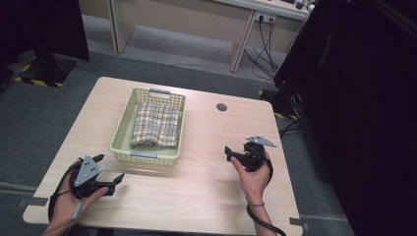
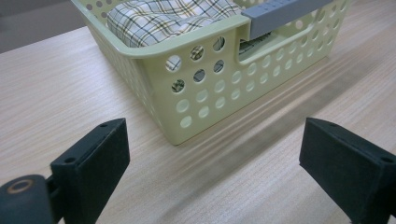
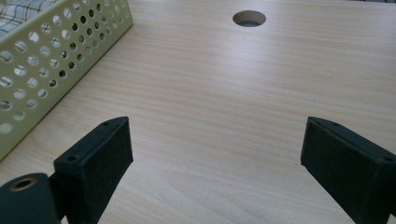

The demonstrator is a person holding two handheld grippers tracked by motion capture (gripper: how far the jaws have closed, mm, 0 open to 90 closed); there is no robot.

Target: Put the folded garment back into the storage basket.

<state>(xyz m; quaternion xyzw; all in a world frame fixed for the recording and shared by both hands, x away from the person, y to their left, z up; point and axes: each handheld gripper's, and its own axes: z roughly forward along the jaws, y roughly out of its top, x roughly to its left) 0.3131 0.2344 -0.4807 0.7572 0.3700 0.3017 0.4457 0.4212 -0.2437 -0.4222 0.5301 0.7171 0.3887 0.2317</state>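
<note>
- While both sets of jaws stand wide and empty, the left gripper sits just beside the basket's near corner; the right gripper is off over bare table.
- Inside the basket lies the folded checked cloth, untouched by either gripper, so the packing looks finished.

No writing, label, brand, number or sign can be read on anything in these pictures.

Pale green basket holds a checked beige-and-white cloth.
</note>
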